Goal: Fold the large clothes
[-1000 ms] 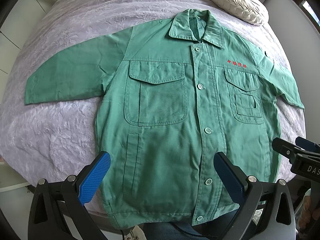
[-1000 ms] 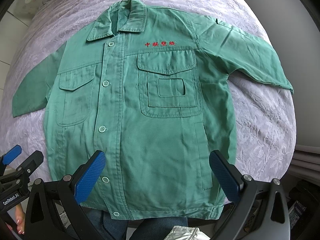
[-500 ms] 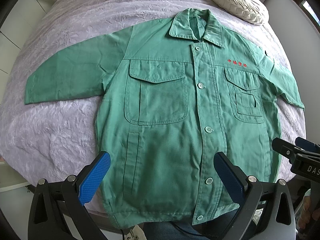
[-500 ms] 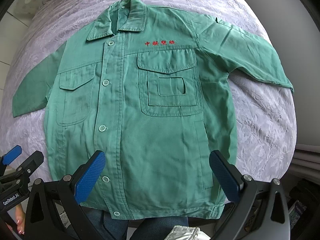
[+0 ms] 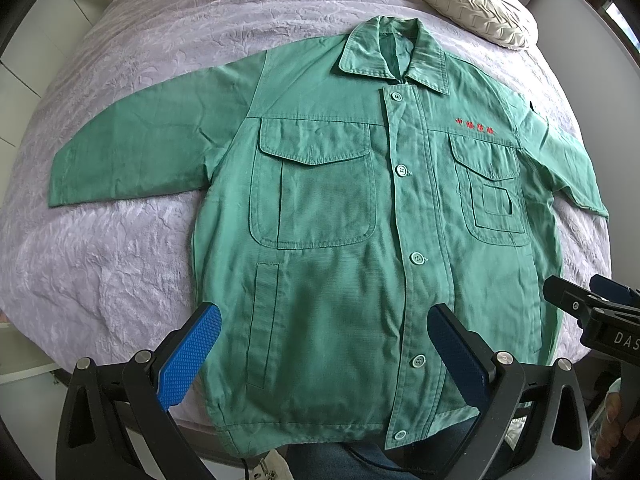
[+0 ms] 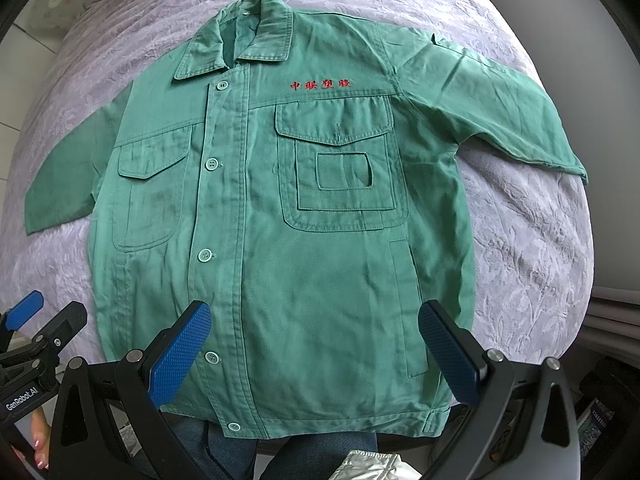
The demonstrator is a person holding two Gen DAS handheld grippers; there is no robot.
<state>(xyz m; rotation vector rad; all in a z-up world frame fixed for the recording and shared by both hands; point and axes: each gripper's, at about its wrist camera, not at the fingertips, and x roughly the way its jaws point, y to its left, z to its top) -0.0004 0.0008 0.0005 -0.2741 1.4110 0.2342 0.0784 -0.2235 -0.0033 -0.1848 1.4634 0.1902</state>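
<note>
I have the jacket (image 5: 332, 280) spread flat, front up and buttoned, on the lilac bedspread (image 5: 120, 248), collar (image 5: 394, 54) away from me and hem (image 5: 304, 426) at the near edge of the bed. Both sleeves lie out to the sides, the left sleeve (image 5: 148, 148) almost straight and the right sleeve (image 6: 492, 108) angled down toward the bed's side. Red lettering (image 6: 320, 85) sits above the right chest pocket (image 6: 344, 168), and a plainer flap pocket (image 5: 314, 188) is on the other side of the button placket. My left gripper (image 5: 324, 356) hangs above the lower front of the jacket with its blue pads spread wide and nothing between them; I cannot tell whether the tips touch the cloth. My right gripper (image 6: 314, 354) is the same over the lower right front: jaws wide apart, holding nothing. Each gripper shows at the edge of the other's view, so they sit side by side near the hem. A white pillow (image 5: 474, 4) lies beyond the collar, near the head of the bed. My jeans (image 6: 224, 452) show below the hem.
</note>
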